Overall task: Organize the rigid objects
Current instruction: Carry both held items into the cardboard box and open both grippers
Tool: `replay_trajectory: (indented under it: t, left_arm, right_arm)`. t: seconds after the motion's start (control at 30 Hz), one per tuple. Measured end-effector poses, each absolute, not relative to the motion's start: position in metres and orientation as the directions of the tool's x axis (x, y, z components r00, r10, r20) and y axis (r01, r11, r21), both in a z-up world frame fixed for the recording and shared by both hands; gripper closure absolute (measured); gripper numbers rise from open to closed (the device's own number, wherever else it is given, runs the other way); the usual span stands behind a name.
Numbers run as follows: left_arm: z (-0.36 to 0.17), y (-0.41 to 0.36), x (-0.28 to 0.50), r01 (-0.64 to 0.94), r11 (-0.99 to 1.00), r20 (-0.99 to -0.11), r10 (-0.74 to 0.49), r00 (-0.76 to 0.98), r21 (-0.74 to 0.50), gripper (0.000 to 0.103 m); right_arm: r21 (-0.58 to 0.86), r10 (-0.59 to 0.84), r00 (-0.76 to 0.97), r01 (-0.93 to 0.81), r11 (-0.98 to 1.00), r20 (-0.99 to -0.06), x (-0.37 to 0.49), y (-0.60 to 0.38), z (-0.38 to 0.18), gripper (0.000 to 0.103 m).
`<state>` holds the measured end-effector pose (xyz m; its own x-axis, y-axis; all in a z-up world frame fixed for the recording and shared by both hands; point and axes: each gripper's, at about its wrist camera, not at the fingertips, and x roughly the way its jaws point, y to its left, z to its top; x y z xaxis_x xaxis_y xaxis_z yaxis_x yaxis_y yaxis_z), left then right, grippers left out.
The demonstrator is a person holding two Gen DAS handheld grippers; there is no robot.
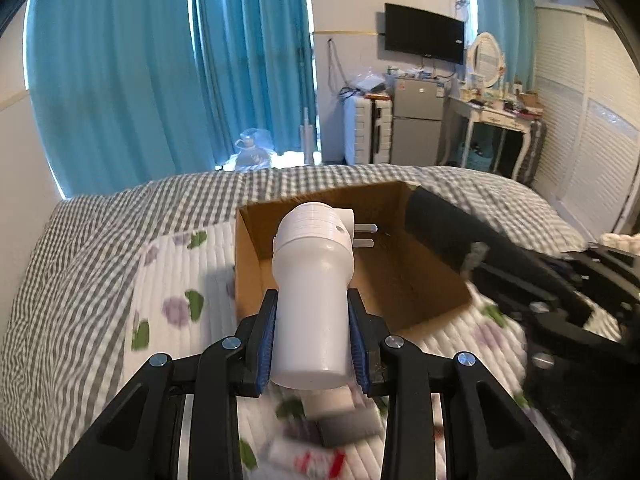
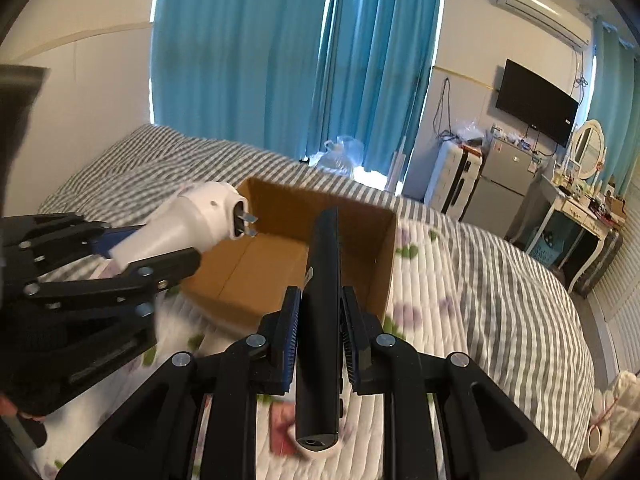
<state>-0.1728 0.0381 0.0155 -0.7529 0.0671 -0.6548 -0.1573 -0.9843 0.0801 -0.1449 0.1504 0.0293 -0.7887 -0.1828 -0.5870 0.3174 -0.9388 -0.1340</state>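
No text, brand or number can be read in either view. The black wall television (image 2: 536, 102) carries a small pale mark at its lower right corner, too small to make out. The grey refrigerator (image 1: 417, 96) has small stickers on its upper door whose print is illegible. A red and white packet (image 1: 308, 456) lying on the bed under the left tongs is blurred, so any printing on it cannot be made out. The air conditioner (image 2: 540, 4) high on the wall shows a faint mark, also unreadable.
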Motion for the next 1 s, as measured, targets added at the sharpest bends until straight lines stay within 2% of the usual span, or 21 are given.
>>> replay_trajectory:
  t: [0.27,0.37,0.4,0.5,0.53,0.83,1.0]
  left_arm:
    - [-0.030,0.039,-0.235,-0.102,-0.986,-0.695,-0.017,-0.719,0.130,0.070]
    - [-0.042,0.037,-0.241,-0.115,-0.987,-0.703,0.002,-0.711,0.113,0.070]
    - [-0.045,0.036,-0.241,-0.117,-0.988,-0.701,0.011,-0.713,0.103,0.067]
    - [-0.045,0.034,-0.240,-0.111,-0.988,-0.695,0.007,-0.719,0.106,0.053]
    - [-0.044,0.033,-0.239,-0.110,-0.988,-0.692,0.007,-0.721,0.105,0.053]
    - [-0.030,0.021,-0.236,-0.092,-0.994,-0.680,0.024,-0.733,0.063,0.052]
    - [-0.018,0.017,-0.225,-0.096,-0.994,-0.664,0.038,-0.747,0.052,0.052]
  right_arm:
    - [-0.133,-0.175,-0.787,0.310,-0.941,-0.592,-0.203,0.153,0.018,0.084]
    - [-0.124,-0.179,-0.779,0.312,-0.942,-0.601,-0.215,0.152,0.009,0.084]
    - [-0.120,-0.180,-0.776,0.311,-0.943,-0.604,-0.218,0.152,0.007,0.084]
    - [-0.104,-0.184,-0.768,0.310,-0.945,-0.614,-0.224,0.153,0.001,0.084]
    - [-0.104,-0.181,-0.767,0.307,-0.946,-0.616,-0.224,0.151,0.000,0.084]
    - [-0.052,-0.181,-0.747,0.277,-0.960,-0.639,-0.266,0.144,-0.011,0.084]
    - [-0.021,-0.176,-0.763,0.241,-0.970,-0.622,-0.277,0.142,-0.015,0.083]
